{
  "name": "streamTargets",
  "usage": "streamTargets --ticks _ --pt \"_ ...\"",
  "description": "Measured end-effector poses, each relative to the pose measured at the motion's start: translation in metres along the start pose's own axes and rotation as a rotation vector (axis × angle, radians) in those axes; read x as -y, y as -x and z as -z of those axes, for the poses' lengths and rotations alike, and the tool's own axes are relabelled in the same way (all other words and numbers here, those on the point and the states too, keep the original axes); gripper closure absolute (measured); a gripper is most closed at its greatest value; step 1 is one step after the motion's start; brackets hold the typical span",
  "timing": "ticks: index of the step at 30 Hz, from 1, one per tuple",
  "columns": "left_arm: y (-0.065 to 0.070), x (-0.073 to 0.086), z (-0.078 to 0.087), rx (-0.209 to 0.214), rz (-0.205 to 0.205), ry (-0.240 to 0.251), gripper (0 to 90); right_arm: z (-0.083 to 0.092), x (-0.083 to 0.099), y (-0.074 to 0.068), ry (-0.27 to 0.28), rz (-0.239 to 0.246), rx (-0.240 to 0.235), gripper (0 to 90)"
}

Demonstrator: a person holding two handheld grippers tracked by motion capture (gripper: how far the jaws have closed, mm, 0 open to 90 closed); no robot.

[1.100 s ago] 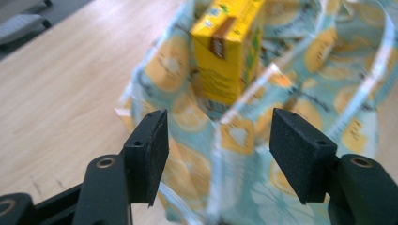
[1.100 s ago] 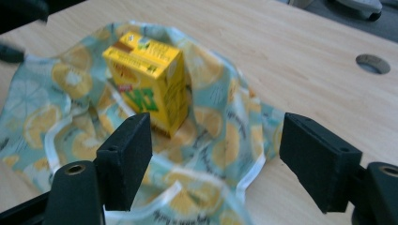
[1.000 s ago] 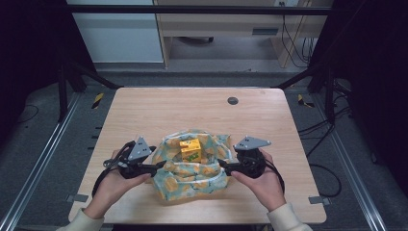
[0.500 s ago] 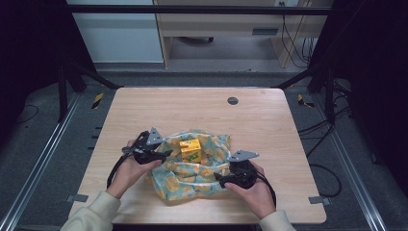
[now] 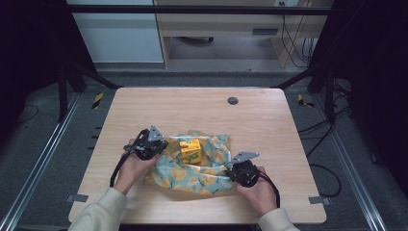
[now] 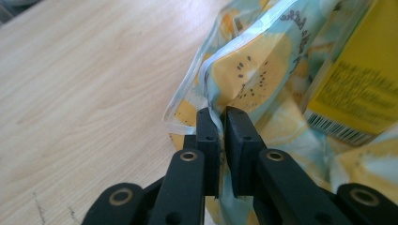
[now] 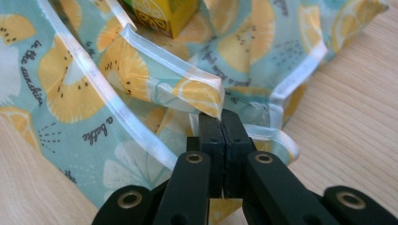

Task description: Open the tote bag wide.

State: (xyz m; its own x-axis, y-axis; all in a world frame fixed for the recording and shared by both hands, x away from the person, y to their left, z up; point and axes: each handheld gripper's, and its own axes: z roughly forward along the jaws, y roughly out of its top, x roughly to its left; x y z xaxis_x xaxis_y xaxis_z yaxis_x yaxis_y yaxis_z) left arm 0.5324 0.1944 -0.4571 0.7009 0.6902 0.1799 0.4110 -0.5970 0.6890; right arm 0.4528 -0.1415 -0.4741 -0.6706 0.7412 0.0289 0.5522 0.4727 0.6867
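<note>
A pale blue cloth (image 5: 202, 172) printed with orange fruit slices lies rumpled on the wooden table, with a small yellow box (image 5: 190, 150) standing at its middle. My left gripper (image 5: 161, 147) is at the cloth's left edge, just left of the box, and shut on a raised fold of cloth (image 6: 248, 79); the left gripper (image 6: 221, 119) has the box (image 6: 361, 79) close on its right. My right gripper (image 5: 230, 171) is at the cloth's near right part. The right gripper (image 7: 220, 123) is shut on a hemmed corner of the cloth (image 7: 70, 89), with the box (image 7: 162, 14) beyond.
The table (image 5: 192, 110) has a small round grommet (image 5: 233, 100) near its far edge. Bare wood surrounds the cloth on all sides. Metal rails (image 5: 43, 159) and cables (image 5: 332, 139) run along the floor beside the table.
My left gripper has moved forward and inward toward the box, lifting the cloth's left edge. My right gripper has drawn back toward the near edge and slightly inward with its corner.
</note>
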Motion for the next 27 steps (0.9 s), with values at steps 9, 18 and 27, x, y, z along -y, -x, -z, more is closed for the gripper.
streamTargets --ticks 9,18,27 --pt "-0.005 0.008 -0.008 0.003 0.002 -0.042 88.4 -0.003 0.008 0.007 -0.040 -0.010 0.019 89.9" --pt "-0.008 0.015 -0.011 -0.015 -0.006 -0.090 89.3 -0.002 0.012 0.005 -0.070 0.017 0.031 90.0" --pt "-0.009 0.017 -0.011 -0.031 -0.012 -0.110 89.4 0.001 0.016 0.006 -0.075 0.001 0.034 90.0"
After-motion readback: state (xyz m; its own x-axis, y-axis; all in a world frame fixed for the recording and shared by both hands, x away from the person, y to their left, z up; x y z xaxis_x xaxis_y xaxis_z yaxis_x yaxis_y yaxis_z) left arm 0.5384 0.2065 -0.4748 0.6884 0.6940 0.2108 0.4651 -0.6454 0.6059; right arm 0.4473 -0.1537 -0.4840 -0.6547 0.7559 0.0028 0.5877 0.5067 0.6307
